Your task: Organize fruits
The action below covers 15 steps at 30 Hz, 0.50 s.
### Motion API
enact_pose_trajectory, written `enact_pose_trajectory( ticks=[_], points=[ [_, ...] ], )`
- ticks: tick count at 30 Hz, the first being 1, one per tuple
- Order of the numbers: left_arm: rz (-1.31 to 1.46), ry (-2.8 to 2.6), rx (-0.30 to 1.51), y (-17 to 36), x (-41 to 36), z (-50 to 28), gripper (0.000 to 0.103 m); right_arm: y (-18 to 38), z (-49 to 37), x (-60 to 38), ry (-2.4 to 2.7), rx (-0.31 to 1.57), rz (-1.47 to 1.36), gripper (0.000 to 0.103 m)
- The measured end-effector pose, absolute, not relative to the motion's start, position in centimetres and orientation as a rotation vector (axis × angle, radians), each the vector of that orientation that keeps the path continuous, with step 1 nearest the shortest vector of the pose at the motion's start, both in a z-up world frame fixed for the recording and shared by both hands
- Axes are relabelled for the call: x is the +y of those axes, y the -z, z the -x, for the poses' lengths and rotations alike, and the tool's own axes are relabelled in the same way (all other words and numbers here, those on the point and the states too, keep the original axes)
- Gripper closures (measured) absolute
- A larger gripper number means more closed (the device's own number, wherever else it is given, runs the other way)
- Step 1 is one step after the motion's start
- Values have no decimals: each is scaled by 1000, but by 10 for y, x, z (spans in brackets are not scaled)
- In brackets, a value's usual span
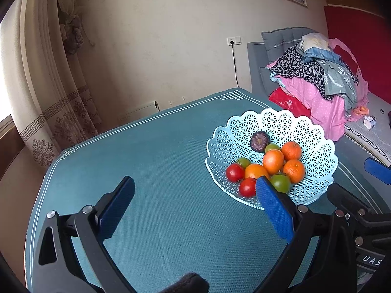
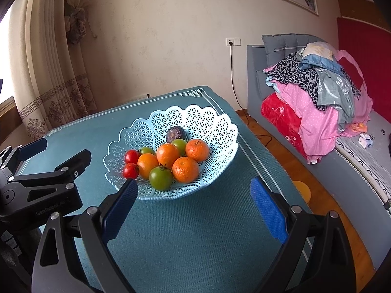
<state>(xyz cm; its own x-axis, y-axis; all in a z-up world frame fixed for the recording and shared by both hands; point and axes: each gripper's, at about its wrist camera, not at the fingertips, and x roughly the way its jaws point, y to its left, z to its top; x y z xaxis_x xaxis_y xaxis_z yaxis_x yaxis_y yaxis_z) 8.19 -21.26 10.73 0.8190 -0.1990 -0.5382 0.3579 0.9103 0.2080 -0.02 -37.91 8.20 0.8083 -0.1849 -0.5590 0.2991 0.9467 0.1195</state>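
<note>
A light blue lattice basket (image 1: 315, 131) (image 2: 215, 119) stands on the teal table mat (image 1: 158, 161) (image 2: 195, 219). It holds several fruits: oranges (image 1: 273, 161) (image 2: 168, 155), red tomatoes (image 1: 235, 172) (image 2: 132, 156), green tomatoes (image 1: 281, 183) (image 2: 160, 177) and a dark purple fruit (image 1: 259, 141) (image 2: 175, 133). My left gripper (image 1: 195, 210) is open and empty, left of the basket. My right gripper (image 2: 195, 207) is open and empty, just in front of the basket. The left gripper's fingers (image 2: 73, 163) show at the left of the right wrist view.
A grey sofa with a pile of clothes (image 1: 322, 78) (image 2: 317, 85) stands to the right of the table. A curtain (image 1: 48, 85) (image 2: 48, 73) hangs at the left. A yellow object (image 2: 301, 190) lies on the wooden floor by the table's right edge.
</note>
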Motion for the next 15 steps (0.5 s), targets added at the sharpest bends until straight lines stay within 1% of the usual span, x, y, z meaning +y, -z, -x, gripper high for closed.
enact_pose_trajectory(
  ticks=[15],
  points=[
    [-310, 306, 530, -108, -213, -81, 2, -82, -1, -376, 256, 587, -195, 10]
  ],
)
